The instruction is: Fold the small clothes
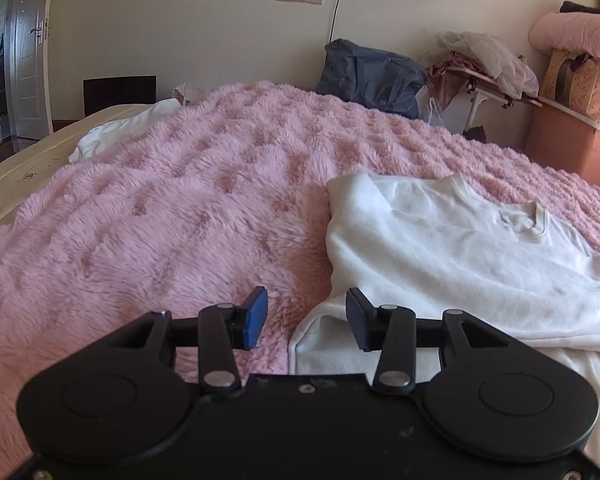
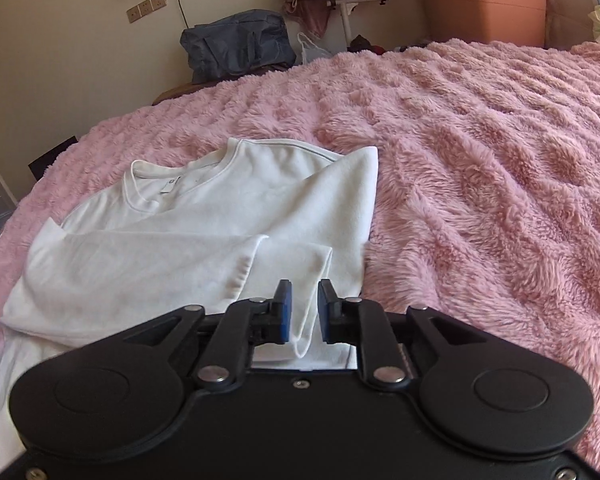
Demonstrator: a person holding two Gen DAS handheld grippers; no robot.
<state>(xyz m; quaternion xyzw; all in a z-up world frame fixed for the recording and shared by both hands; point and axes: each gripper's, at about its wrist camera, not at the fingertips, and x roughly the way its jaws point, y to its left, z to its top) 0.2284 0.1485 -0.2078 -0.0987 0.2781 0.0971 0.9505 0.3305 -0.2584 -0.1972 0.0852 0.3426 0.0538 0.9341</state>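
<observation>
Left gripper [image 1: 306,318]: released, jaws wide apart, over the near left edge of the shirt.
Right gripper [image 2: 304,310]: released, narrow gap, folded sleeve lying between the pads.
White long-sleeved shirt [image 2: 204,236]: partly folded, collar far, on pink fluffy blanket [image 2: 480,160].
Blue bag [image 2: 240,44]: against the wall.

My left gripper [image 1: 306,318] hangs with its blue-padded jaws spread wide and nothing between them, over the edge where a white cotton long-sleeved shirt [image 1: 452,256] meets the fluffy pink plush blanket [image 1: 180,208]. The shirt lies to the right with one side folded over its body, its collar facing away. Beyond the bed a dark blue fabric bag [image 1: 370,72] leans against the wall.
</observation>
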